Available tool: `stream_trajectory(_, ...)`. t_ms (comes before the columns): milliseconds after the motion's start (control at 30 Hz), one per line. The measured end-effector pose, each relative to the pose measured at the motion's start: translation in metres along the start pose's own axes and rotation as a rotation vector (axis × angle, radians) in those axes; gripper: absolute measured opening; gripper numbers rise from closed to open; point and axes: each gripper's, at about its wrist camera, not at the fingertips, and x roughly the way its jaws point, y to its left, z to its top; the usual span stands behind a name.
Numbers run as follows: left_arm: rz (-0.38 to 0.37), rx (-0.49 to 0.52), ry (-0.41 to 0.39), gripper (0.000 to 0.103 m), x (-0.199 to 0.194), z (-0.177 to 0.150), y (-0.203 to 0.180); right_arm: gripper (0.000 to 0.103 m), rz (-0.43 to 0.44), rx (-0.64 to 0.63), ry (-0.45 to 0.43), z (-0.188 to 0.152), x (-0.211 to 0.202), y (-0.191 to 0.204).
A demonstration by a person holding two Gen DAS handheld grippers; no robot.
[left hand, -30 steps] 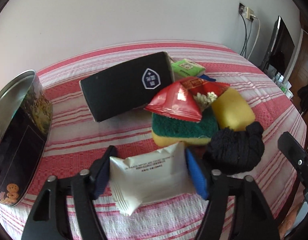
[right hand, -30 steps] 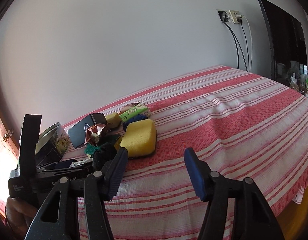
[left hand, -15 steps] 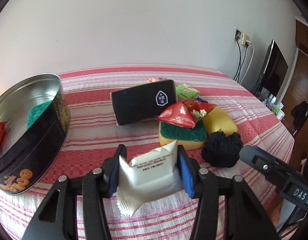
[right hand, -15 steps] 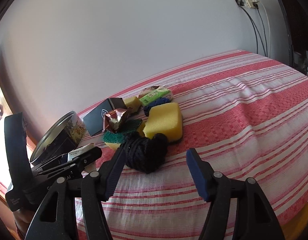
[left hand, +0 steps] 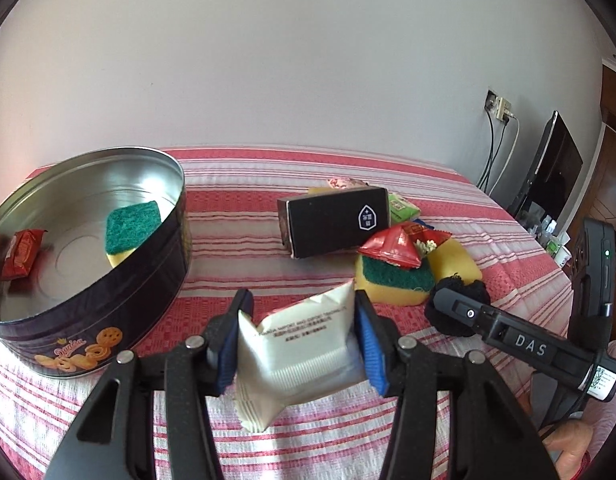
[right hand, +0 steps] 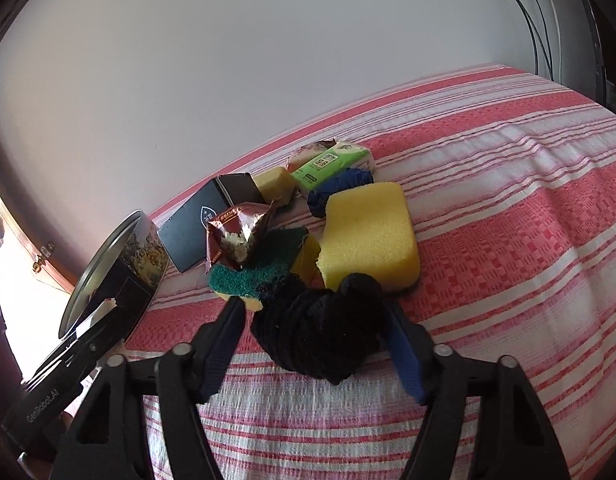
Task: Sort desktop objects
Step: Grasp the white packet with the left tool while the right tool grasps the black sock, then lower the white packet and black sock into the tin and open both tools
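Observation:
My left gripper (left hand: 302,308) is shut on a white snack packet (left hand: 304,340) and holds it above the striped cloth, just right of the round cookie tin (left hand: 164,248). In the tin lie a green-topped sponge (left hand: 132,228) and a small red packet (left hand: 22,254). My right gripper (right hand: 311,312) is closing around a black sock ball (right hand: 323,328) that rests on the cloth. The right pad touches the ball; a thin gap shows at the left pad.
Behind the ball sits a pile: a yellow sponge (right hand: 367,236), a green scrub sponge (left hand: 395,280), a red snack bag (left hand: 391,246), a black box (left hand: 335,220), a green packet (right hand: 331,164) and a blue cloth (right hand: 339,186). A monitor (left hand: 555,176) stands at the right.
My left gripper closed on the white packet, lifted it and swung left, bringing the tin's inside into view. My right gripper moved in until the black ball lay between its fingers.

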Motion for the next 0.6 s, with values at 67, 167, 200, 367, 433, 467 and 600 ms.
stream_trajectory(67, -0.001, -0.004, -0.002, 0.051, -0.002, -0.001, 0.003, 0.062, -0.01, -0.024, -0.011, -0.002, -0.003, 0.003)
stream_trajectory(167, -0.003, -0.014, -0.007, 0.051, -0.004, -0.003, 0.006, 0.06, -0.049, -0.068, -0.029, -0.004, -0.008, 0.011)
stream_trajectory(200, -0.003, -0.019, -0.011, 0.051, -0.006, -0.003, 0.008, 0.06, -0.055, -0.08, -0.038, -0.004, -0.01, 0.014)
stream_trajectory(367, 0.02, -0.043, -0.055, 0.051, -0.019, 0.001, 0.02, 0.06, -0.039, -0.143, -0.126, -0.001, -0.031, 0.039)
stream_trajectory(433, 0.052, -0.049, -0.082, 0.051, -0.025, 0.004, 0.026, 0.06, -0.023, -0.18, -0.171, 0.002, -0.038, 0.052)
stream_trajectory(467, 0.07, -0.052, -0.096, 0.051, -0.028, 0.005, 0.03, 0.06, -0.015, -0.202, -0.191, 0.004, -0.039, 0.06)
stream_trajectory(600, 0.137, -0.059, -0.131, 0.051, -0.037, 0.009, 0.044, 0.06, 0.013, -0.286, -0.247, 0.009, -0.036, 0.094)
